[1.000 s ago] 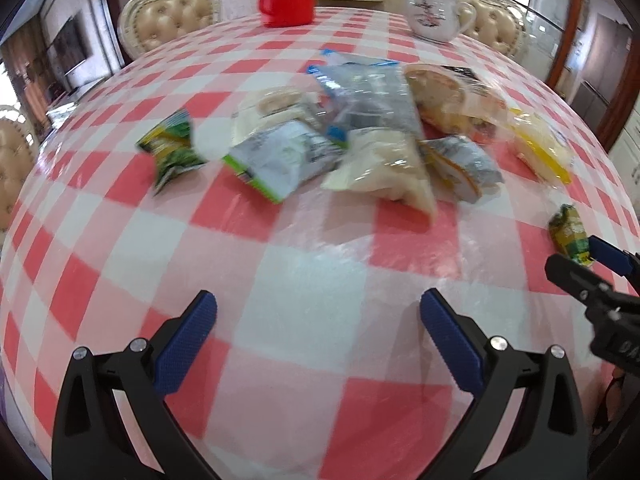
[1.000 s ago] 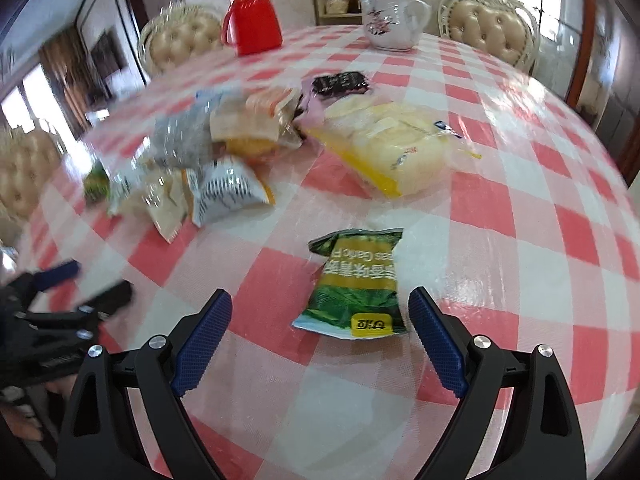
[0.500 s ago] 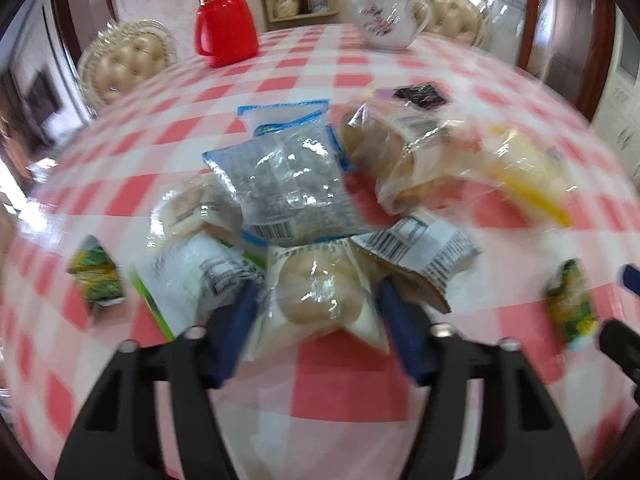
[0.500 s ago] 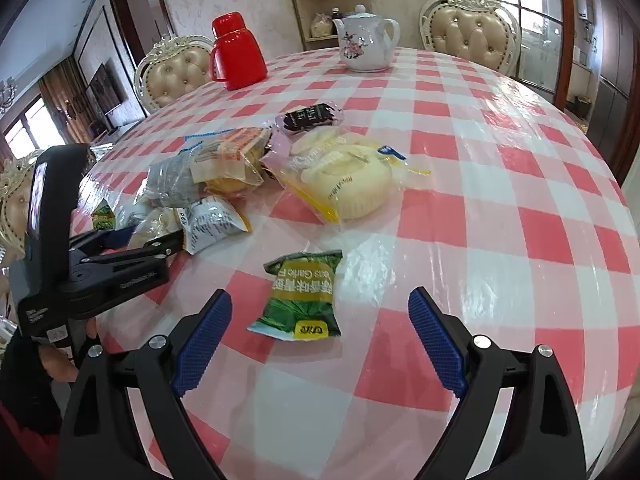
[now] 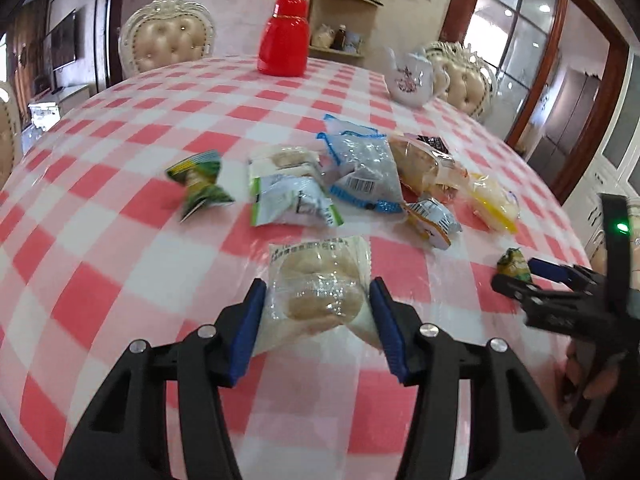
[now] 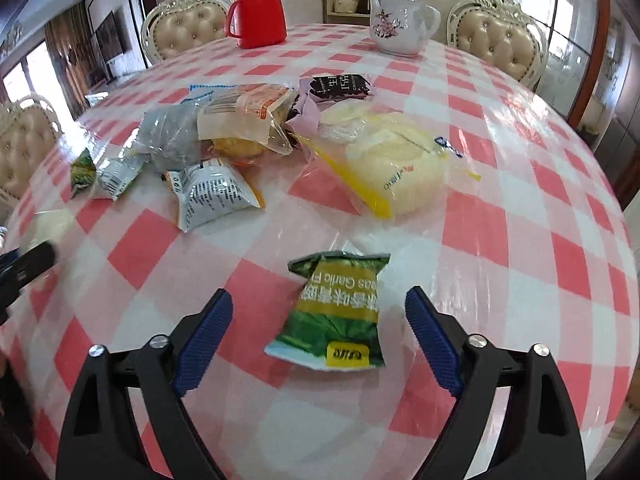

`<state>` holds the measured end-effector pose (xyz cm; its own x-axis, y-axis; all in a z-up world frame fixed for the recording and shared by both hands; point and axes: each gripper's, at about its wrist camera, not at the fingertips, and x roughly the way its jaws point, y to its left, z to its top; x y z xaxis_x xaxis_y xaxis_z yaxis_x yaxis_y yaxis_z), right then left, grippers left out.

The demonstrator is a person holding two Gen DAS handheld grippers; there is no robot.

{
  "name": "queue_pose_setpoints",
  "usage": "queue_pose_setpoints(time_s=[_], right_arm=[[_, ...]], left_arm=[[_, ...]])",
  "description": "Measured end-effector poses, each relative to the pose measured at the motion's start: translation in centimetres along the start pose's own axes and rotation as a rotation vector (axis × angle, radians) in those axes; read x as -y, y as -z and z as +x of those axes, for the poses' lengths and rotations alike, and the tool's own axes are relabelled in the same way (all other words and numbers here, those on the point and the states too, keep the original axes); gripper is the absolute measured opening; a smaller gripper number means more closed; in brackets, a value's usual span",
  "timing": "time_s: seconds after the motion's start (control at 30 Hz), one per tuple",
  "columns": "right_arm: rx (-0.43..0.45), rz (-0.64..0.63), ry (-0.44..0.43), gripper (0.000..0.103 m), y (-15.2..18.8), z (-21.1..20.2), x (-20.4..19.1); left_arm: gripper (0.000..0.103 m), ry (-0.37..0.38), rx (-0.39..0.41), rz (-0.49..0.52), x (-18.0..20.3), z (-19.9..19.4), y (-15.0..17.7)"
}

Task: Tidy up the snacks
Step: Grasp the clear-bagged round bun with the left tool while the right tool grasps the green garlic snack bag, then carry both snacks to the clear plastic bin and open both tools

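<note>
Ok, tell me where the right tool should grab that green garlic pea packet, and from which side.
Grip the green garlic pea packet across its puffed middle, coming straight down from above. It lies flat on the checked tablecloth, long axis roughly along the right tool, whose open pads already sit on either side. The crimped ends are thin and flat, so they would likely be harder to pinch.

The near end of the clear bun packet (image 5: pixel 318 292) hides between the blue pads (image 5: pixel 245 326). The far left gripper (image 6: pixel 28 266) is a blur cut off by the picture's edge. The silver packet's (image 6: pixel 212 194) tiny print cannot be read.
</note>
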<state>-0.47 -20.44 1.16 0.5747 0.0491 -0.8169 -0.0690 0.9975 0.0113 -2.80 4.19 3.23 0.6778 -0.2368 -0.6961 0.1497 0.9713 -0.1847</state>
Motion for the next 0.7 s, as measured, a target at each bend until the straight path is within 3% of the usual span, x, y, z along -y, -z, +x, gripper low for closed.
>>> queue_pose_setpoints(time_s=[0.07, 0.1, 0.2, 0.3, 0.7], right_arm=[[0.010, 0.007, 0.004, 0.066, 0.0, 0.0, 0.1], [0.021, 0.011, 0.009, 0.048, 0.2, -0.1, 0.3], [0.071, 0.044, -0.029, 0.039, 0.9, -1.2, 1.1], [0.120, 0.057, -0.066, 0.038, 2.1, -2.9, 1.6], [0.154, 0.056, -0.155, 0.038, 5.8, -6.4, 0.7]], left_arm=[[0.053, 0.002, 0.004, -0.017, -0.3, -0.6, 0.7], [0.053, 0.002, 0.001, -0.026, -0.5, -0.9, 1.1], [0.053, 0.000, -0.005, -0.027, -0.4, -1.4, 2.1], [0.054, -0.006, -0.006, -0.016, 0.2, -1.7, 2.6], [0.054, 0.008, -0.011, 0.071, 4.5, -3.6, 4.6]])
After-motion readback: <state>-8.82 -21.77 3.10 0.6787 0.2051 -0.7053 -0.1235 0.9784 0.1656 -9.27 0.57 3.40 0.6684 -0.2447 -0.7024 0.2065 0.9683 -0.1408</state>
